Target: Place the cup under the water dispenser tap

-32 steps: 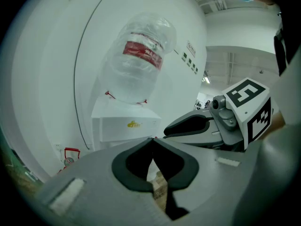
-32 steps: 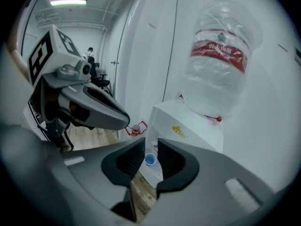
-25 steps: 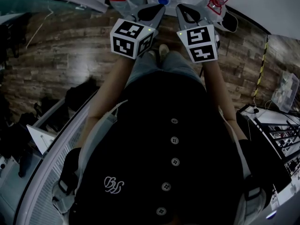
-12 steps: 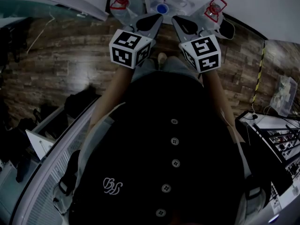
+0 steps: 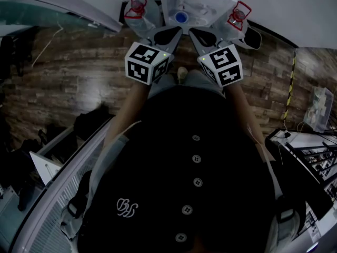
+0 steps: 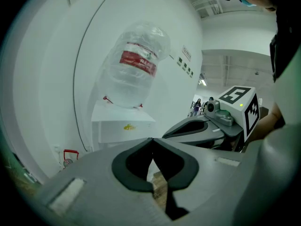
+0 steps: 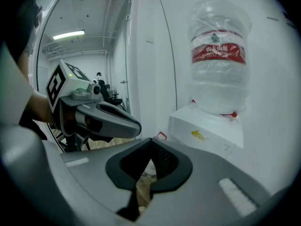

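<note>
Wood-plank floor (image 5: 68, 73) across the left and top of the head view, pale gloss on the boards. Against the white wall, a clear left jug (image 5: 138, 4) with a red handle, on the floor just left of the water dispenser (image 5: 197, 1). Left tool (image 6: 153, 140) pointing toward the dispenser, jaws closed tip to tip, nothing between them; black-and-white marker cube (image 5: 148, 62) on its back. Dispenser straight ahead, between the two tools in the head view: white cabinet, yellow mark on its front, upended clear bottle (image 6: 134, 65) with a red label on top. Tap not made out in any view; whereabouts of the cup not to be told either. Below the tools, a dark buttoned garment (image 5: 195, 167) filling the lower middle, shoe tips (image 5: 182, 71) peeking out between the cubes. Right tool (image 7: 151, 140) just beside the left one, apart from it, jaws likewise shut and empty, second marker cube (image 5: 224, 65) on it. Right of the dispenser, a right jug (image 5: 237, 15) of the same kind. Far right, a yellow-and-black striped pole (image 5: 291, 73) and a desk (image 5: 303, 133) with cables and gear.
</note>
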